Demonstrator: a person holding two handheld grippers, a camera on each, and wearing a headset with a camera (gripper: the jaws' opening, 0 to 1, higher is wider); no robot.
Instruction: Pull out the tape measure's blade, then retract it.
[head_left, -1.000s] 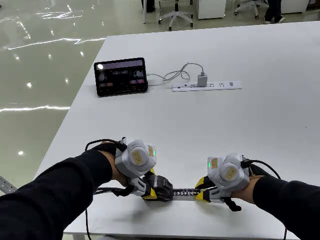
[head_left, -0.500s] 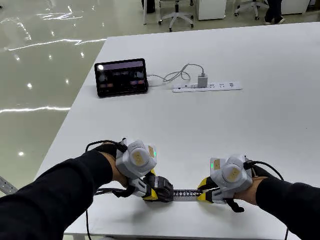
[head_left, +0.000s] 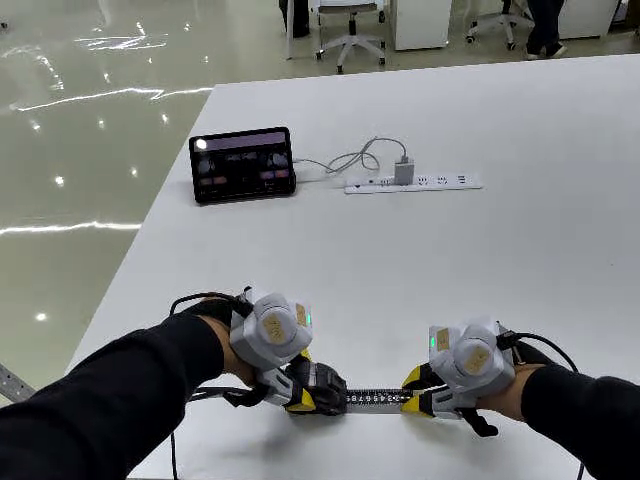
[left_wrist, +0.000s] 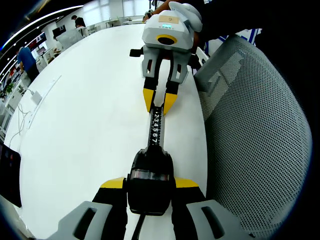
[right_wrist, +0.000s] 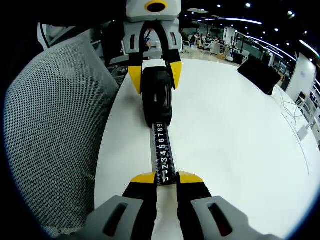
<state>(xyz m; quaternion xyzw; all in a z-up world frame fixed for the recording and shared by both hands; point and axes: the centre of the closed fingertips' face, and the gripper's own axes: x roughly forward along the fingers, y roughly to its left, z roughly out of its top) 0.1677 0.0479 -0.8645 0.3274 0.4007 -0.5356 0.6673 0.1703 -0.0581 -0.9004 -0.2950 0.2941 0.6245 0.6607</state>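
A black tape measure case (head_left: 322, 385) lies near the table's front edge, held between the yellow-tipped fingers of my left gripper (head_left: 300, 388), which is shut on it. In the left gripper view the case (left_wrist: 149, 177) sits between the jaws. A short length of numbered blade (head_left: 375, 398) runs right from the case to my right gripper (head_left: 412, 392), which is shut on the blade's end. The right gripper view has the blade (right_wrist: 162, 155) running away from the fingertips to the case (right_wrist: 156, 97). The other gripper (left_wrist: 159, 100) faces me in the left gripper view.
A black tablet (head_left: 243, 164) stands at the far left of the white table (head_left: 450, 240). A white power strip (head_left: 412, 182) with a charger and cable lies beside it. A mesh chair back (right_wrist: 55, 120) stands close to the table's front edge.
My right gripper has moved a little to the right with the blade's end, so more blade shows between the grippers. The left gripper and case stay put.
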